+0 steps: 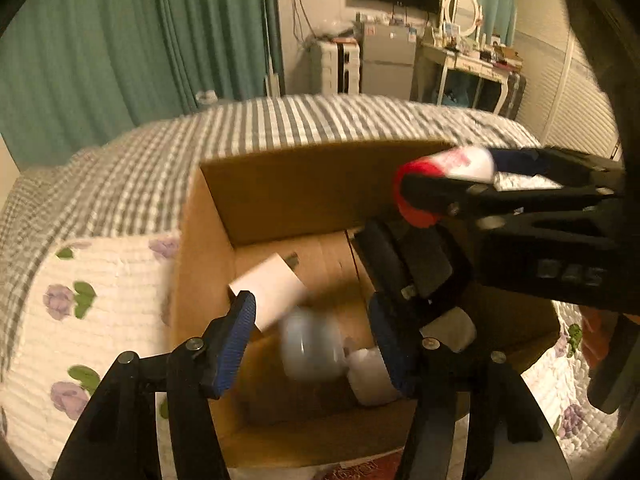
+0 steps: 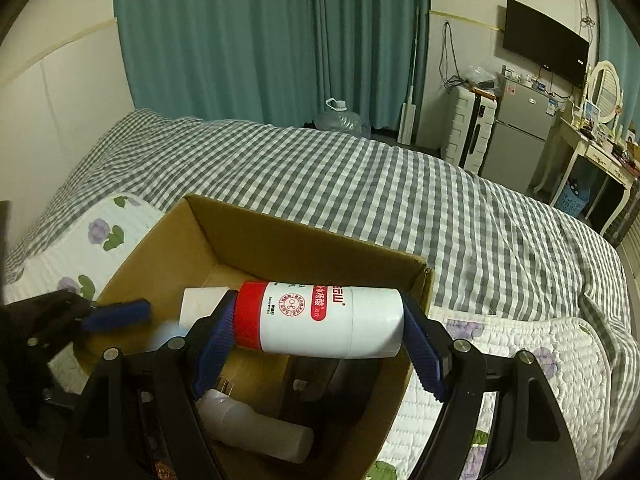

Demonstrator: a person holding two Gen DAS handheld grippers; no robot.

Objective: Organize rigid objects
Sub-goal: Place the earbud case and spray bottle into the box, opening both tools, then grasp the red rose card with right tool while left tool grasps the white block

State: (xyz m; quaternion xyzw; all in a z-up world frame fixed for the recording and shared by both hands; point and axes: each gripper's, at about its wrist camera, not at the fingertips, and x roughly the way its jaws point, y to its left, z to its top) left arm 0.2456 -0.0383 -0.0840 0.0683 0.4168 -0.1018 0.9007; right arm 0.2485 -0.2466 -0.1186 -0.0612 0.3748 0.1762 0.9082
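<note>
An open cardboard box [image 1: 280, 184] [image 2: 304, 248] sits on the bed. My right gripper [image 2: 320, 340] is shut end to end on a white bottle with a red cap [image 2: 320, 318] and holds it above the box; the bottle shows at the right of the left wrist view [image 1: 440, 178]. My left gripper [image 1: 316, 340] is open over the box, with a blurred pale-blue object [image 1: 312, 346] between its fingers, untouched. In the box lie a white carton [image 1: 272, 288] [image 2: 198, 306], a white bottle [image 2: 256, 428] [image 1: 370, 376] and a dark object [image 1: 404, 260].
The box rests on a white floral quilt [image 1: 80, 320] [image 2: 520, 360] over a grey checked bedspread [image 2: 360, 184]. Beyond the bed are teal curtains [image 2: 260, 40], a water jug [image 2: 340, 120], a small fridge [image 2: 516, 136] and a dressing table [image 2: 592, 148].
</note>
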